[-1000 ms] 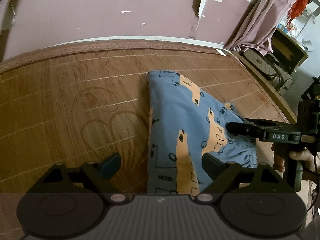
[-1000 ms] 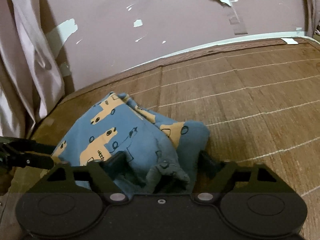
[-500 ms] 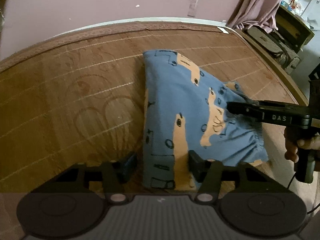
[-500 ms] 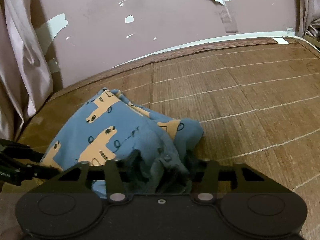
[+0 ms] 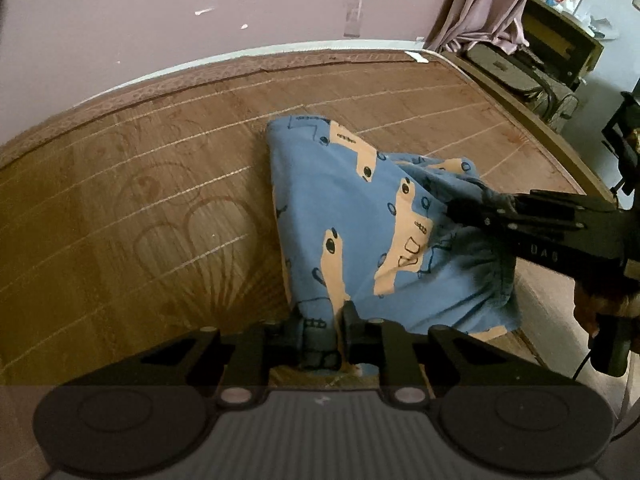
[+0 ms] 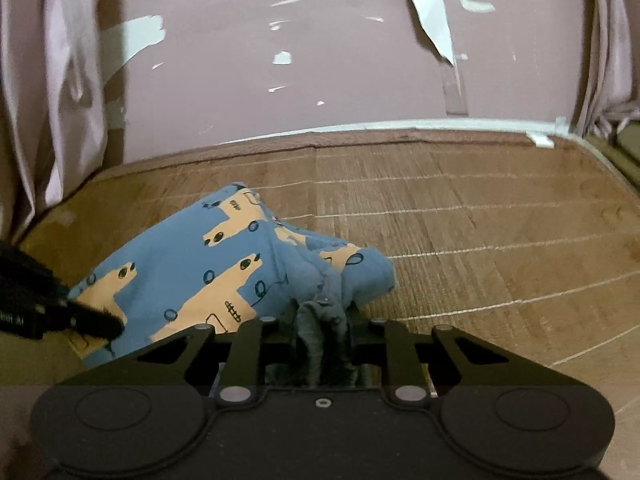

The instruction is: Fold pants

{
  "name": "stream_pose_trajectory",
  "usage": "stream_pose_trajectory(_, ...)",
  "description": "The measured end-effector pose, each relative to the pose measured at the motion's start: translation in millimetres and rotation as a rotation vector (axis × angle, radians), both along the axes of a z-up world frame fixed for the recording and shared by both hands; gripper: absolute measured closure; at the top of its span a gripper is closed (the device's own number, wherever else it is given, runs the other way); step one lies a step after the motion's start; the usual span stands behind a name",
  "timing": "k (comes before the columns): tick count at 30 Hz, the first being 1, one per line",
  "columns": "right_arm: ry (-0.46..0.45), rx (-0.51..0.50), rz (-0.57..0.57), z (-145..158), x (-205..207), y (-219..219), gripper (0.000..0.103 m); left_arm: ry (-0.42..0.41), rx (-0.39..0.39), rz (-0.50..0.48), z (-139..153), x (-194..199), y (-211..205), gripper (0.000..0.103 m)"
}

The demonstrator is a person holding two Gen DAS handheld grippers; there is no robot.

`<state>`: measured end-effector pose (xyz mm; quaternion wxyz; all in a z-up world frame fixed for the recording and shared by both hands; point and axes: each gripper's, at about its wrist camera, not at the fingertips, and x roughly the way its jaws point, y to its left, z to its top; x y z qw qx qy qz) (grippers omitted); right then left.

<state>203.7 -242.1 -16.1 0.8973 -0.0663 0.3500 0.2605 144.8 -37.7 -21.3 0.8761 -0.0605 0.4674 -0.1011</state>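
My left gripper (image 5: 322,336) was pinched shut on the near hem of the pants (image 5: 360,216), my right gripper (image 6: 324,320) clamped on a bunched edge. The pants lay on the woven mat (image 5: 140,200), stretching away from both grippers toward the wall (image 5: 200,8). Only the left camera showed the right gripper's side-on bite; only the right showed the crumpled wad.

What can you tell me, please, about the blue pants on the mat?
The blue pants look like soft cotton printed with orange blocky shapes and dark outlines. They lie partly folded and bunched on the woven mat. The left gripper is shut on the near edge; the right gripper is shut on a gathered bunch.
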Motion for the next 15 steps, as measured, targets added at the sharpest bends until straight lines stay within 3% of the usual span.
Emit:
stream_pose_trajectory(9, -0.145, -0.017, 0.06, 28.2, -9.8, 24.8, 0.083, -0.071, 0.014, 0.01, 19.1, -16.4, 3.7, 0.085)
stream_pose_trajectory(15, -0.252, -0.018, 0.12, 45.7, 16.3, 54.3, 0.083, -0.131, 0.022, 0.06, 38.8, -10.5, 9.0, 0.085)
